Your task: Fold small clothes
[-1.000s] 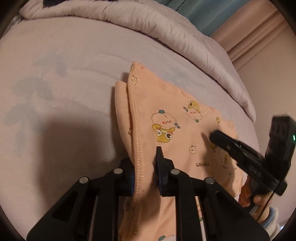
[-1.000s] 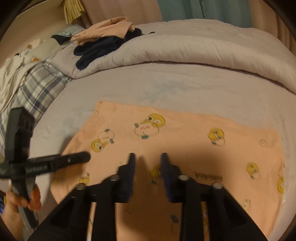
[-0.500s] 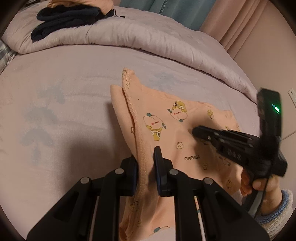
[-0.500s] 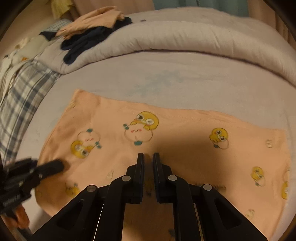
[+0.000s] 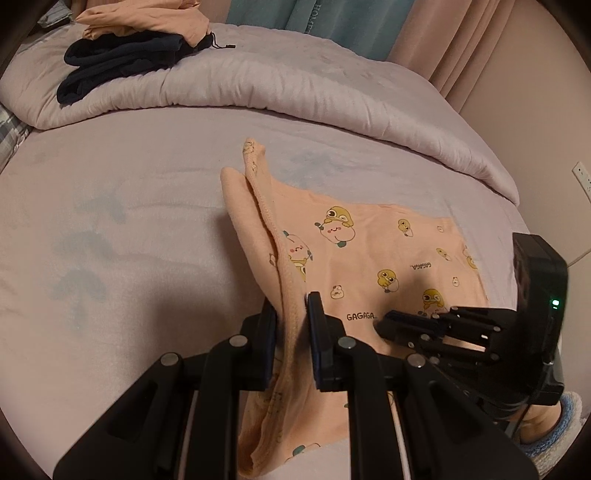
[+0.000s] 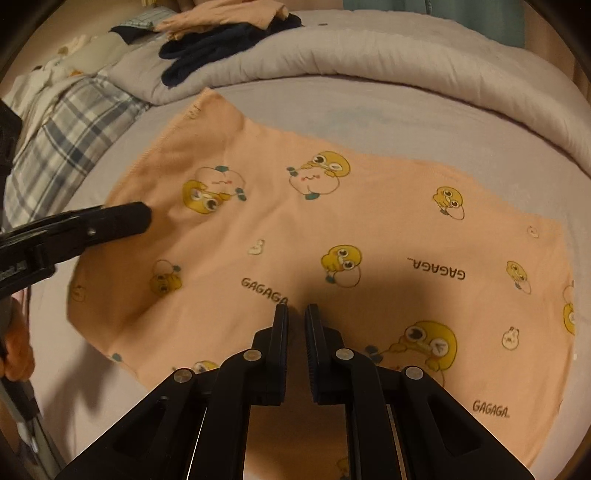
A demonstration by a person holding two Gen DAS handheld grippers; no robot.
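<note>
A small peach garment printed with yellow cartoon ducks and "GAGAGA" lies on the pale bed sheet; it also fills the right wrist view. My left gripper is shut on the garment's left hem and holds that edge lifted in a fold. My right gripper is shut, its tips low over the garment's near middle; whether it pinches cloth I cannot tell. The right gripper shows in the left wrist view; the left gripper shows in the right wrist view.
A rolled lilac duvet runs along the far side of the bed. Dark navy clothes and a peach garment sit on it. A plaid blanket lies at the left. A wall with a socket is at right.
The right gripper has closed from open and moved forward and down over the garment. The left gripper has kept its hold on the hem and lifted it towards the right.
</note>
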